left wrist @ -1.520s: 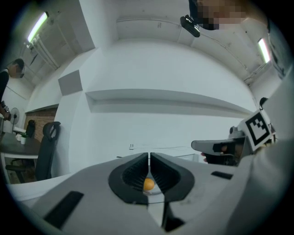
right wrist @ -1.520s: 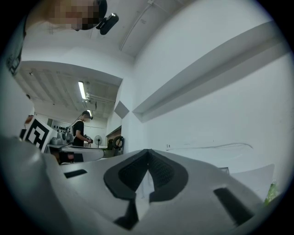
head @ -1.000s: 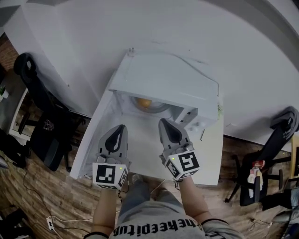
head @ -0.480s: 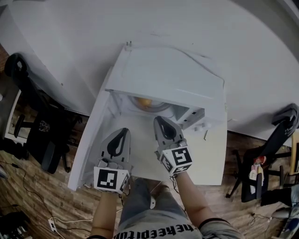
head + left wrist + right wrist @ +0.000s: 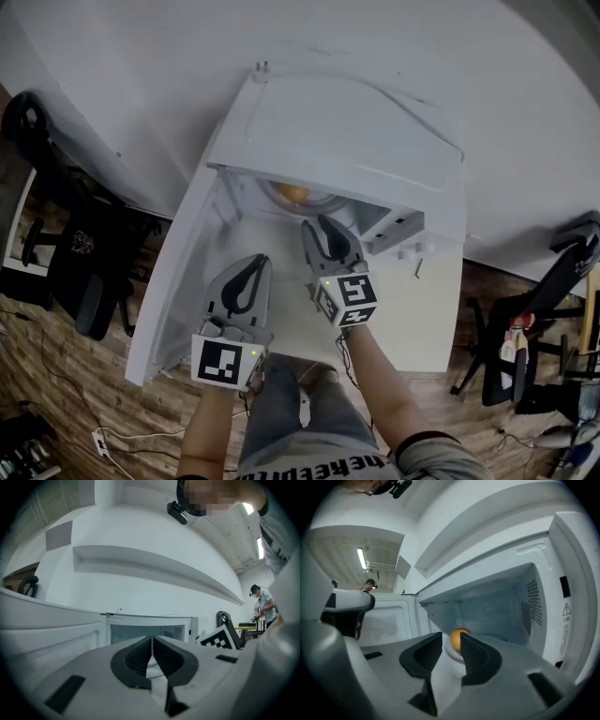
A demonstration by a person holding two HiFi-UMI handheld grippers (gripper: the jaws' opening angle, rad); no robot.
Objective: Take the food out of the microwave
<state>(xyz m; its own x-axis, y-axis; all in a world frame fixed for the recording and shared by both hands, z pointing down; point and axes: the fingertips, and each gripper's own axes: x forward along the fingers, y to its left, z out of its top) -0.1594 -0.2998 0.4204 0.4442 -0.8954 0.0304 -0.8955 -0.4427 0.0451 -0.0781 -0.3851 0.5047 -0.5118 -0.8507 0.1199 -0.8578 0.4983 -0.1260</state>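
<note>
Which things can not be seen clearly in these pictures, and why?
- Head view: the roof of the microwave covers most of the orange food and its dish.
- Left gripper view: the shut left gripper blocks the microwave's inside; no food shows.
- Right gripper view: the print on the warning label is too small to read.

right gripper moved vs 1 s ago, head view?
Yes. The right gripper has closed in on the white microwave and its open cavity, toward the round orange food. Its fingers have just been opening, nothing between them.
</note>
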